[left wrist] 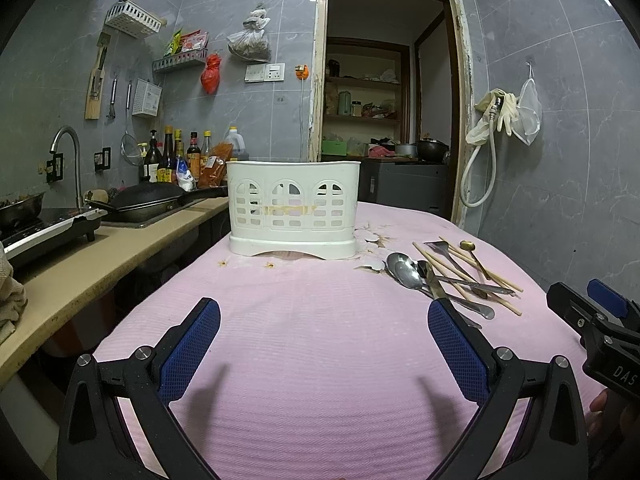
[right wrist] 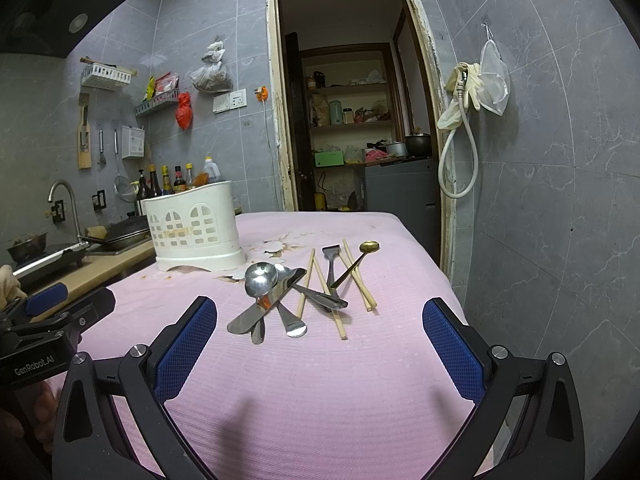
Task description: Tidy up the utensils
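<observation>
Right now we hold both grippers above the pink cloth (left wrist: 320, 340) that covers the table. Our left gripper (left wrist: 324, 332) has its blue pads spread wide with nothing between them, and it faces the white utensil caddy (left wrist: 293, 208), which stands upright toward the far side of the cloth. Our right gripper (right wrist: 320, 334) is likewise spread apart and empty, pointed at the utensil pile (right wrist: 304, 292) lying loose on the cloth to the right of the caddy. In that pile we see steel spoons (right wrist: 259, 276) crossing one another, wooden chopsticks (right wrist: 329, 304) lying among them, a dark fork (right wrist: 331, 258), and a gold spoon (right wrist: 354, 262) resting across the chopsticks. To our left runs a counter (left wrist: 80, 272) carrying a black wok (left wrist: 144, 200).
</observation>
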{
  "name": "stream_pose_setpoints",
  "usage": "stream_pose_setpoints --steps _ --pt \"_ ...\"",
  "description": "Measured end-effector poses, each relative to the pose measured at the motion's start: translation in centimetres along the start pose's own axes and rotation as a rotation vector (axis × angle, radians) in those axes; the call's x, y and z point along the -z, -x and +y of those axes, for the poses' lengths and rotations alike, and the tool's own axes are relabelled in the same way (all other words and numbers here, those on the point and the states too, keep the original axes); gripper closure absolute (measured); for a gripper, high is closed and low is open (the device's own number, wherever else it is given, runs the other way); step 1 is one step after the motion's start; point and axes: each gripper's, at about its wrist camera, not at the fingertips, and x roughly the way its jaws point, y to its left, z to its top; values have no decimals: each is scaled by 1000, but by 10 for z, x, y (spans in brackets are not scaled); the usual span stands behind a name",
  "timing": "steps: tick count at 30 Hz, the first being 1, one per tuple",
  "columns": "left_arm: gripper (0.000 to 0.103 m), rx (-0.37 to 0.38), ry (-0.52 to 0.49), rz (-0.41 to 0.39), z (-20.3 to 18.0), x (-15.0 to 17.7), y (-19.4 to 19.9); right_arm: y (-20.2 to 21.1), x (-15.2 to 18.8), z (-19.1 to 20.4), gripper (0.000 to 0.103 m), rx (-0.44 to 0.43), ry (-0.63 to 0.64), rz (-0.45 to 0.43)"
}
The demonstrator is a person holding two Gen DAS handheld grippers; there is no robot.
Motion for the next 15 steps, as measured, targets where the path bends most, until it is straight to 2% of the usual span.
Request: stream_pose_setpoints --steps 15 --pt "1 1 -1 0 -1 0 0 0 1 0 0 0 -1 -1"
